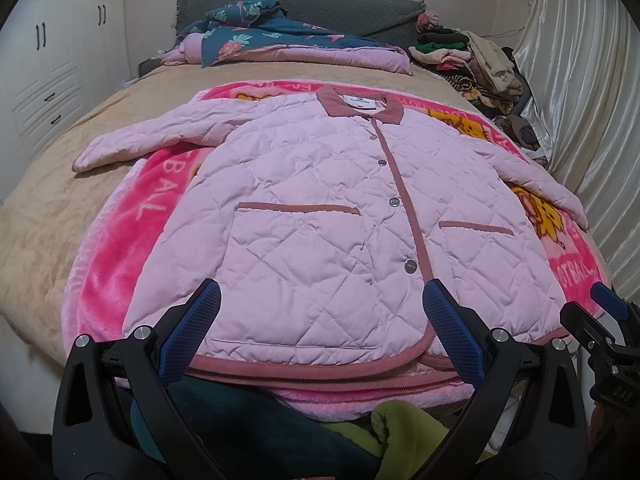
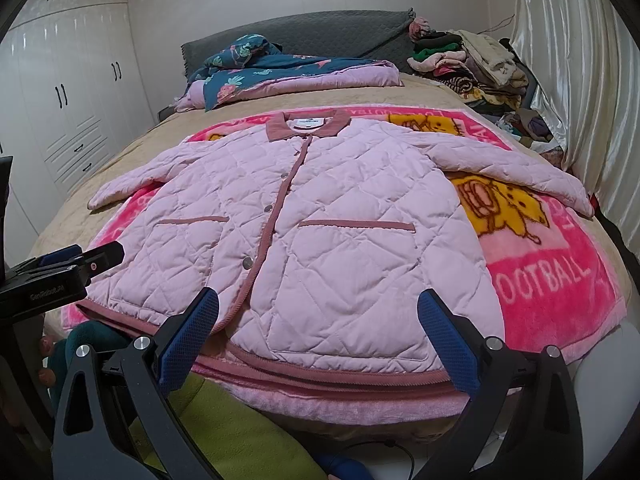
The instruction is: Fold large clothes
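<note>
The left gripper [image 1: 320, 304] hangs spread and empty over the hem at six o'clock of the pink quilted jacket [image 1: 320, 200], lying flat and buttoned on the blanket [image 1: 120, 240]. The right gripper [image 2: 318, 308] is likewise released. Each would best pinch one sleeve [image 1: 140, 140] near nine and three o'clock, folding inward evenly.

The left claw [image 1: 320, 302] is showing black, triangular cut-out arms, each carrying silver round screws and ending in blue, mesh-textured fingers [image 1: 208, 312]. The right claw [image 2: 318, 304] is wearing the same black frame, silver screws and blue pads [image 2: 442, 330]. White "GenRobot.AI" lettering is showing on the left unit's black body in the right wrist view.
</note>
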The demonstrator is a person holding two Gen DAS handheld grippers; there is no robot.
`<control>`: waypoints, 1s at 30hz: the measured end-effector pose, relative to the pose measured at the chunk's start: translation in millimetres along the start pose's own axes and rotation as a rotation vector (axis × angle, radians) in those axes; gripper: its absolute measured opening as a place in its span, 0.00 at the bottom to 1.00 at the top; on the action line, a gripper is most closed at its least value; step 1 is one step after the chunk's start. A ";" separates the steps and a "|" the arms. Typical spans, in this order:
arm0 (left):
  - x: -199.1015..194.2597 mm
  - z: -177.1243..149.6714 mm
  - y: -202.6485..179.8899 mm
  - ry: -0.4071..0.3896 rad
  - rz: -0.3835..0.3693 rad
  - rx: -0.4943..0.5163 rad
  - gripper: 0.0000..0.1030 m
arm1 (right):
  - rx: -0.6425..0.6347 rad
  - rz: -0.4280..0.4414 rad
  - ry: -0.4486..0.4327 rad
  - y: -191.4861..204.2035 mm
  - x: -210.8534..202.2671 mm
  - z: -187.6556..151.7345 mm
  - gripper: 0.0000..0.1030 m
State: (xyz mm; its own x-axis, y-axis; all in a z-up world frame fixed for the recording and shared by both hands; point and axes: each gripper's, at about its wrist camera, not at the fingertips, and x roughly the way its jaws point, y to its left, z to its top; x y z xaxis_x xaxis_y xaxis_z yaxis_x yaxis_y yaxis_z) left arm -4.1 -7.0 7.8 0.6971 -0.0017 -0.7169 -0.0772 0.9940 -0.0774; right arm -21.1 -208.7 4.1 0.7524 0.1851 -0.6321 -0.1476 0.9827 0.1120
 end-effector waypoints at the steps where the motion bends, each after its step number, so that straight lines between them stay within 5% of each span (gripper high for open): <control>1: -1.3 0.9 -1.3 0.001 -0.001 0.000 0.92 | 0.001 0.000 0.001 0.2 0.1 0.2 0.96; 19: 3.4 6.7 -27.4 0.007 -0.006 0.016 0.92 | 0.001 0.009 0.005 1.6 5.7 6.3 0.96; 30: 21.0 42.8 -26.0 -0.005 -0.004 0.010 0.92 | 0.013 0.038 0.009 -8.8 24.9 35.4 0.96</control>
State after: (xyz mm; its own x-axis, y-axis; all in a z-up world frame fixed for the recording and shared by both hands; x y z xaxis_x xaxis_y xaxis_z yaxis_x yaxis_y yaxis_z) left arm 43.1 -28.2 24.4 0.7011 -0.0048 -0.7130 -0.0677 0.9950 -0.0733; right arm 21.6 -212.4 14.5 0.7404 0.2222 -0.6344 -0.1677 0.9750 0.1458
